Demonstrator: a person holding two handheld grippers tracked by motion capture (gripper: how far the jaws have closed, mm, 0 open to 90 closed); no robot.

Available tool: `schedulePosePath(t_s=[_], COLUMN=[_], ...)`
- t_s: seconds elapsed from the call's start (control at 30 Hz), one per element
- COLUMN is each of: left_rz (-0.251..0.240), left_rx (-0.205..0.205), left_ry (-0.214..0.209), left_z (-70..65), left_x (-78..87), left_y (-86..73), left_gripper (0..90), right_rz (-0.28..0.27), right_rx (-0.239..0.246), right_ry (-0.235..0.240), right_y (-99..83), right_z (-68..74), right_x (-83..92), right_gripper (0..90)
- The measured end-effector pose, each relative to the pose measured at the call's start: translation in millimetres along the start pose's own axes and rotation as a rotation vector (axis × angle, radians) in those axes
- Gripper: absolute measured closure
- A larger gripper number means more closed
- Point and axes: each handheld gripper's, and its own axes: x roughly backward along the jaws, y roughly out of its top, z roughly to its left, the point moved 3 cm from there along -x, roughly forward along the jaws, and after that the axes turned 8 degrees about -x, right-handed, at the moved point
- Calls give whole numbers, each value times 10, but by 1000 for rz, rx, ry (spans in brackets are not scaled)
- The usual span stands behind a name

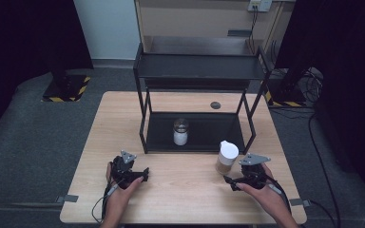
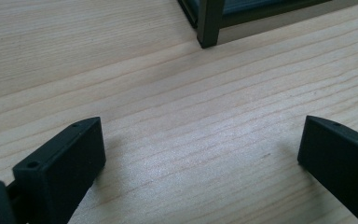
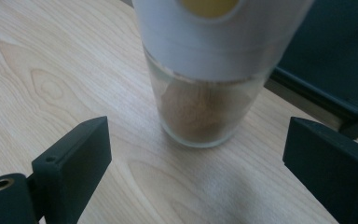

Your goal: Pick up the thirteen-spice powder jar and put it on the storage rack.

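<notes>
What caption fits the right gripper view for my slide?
Open right tool facing a white-lidded jar of brown powder on the table.

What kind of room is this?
Probably a lab or recording space: dark curtains around a lone table, hazard-taped stand bases, loose cables.

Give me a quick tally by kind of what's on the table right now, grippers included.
Jars: 2, a jar of white powder on the rack's lower shelf and a white-lidded jar of brown powder on the tabletop.
Racks: 1, the black two-tier rack.
Grippers: 2, left gripper, right gripper, both open.
Total: 5.
</notes>
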Motion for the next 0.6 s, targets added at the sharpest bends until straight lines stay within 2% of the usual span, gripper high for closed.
schedulePosePath(t_s=[0.37,0.6], left_rz=[0,-1], left_rx=[0,0], left_ry=[1,2], left_z=[-2,-4], left_x=[0,0], left_y=[-1,-1], left_gripper=[0,0], right_rz=[-45,-52], right_rx=[-31,-44], right_ry=[-9,-13], right_y=[101,167], right_z=[19,35], right_x=[-77,-128], right_gripper=[121,167])
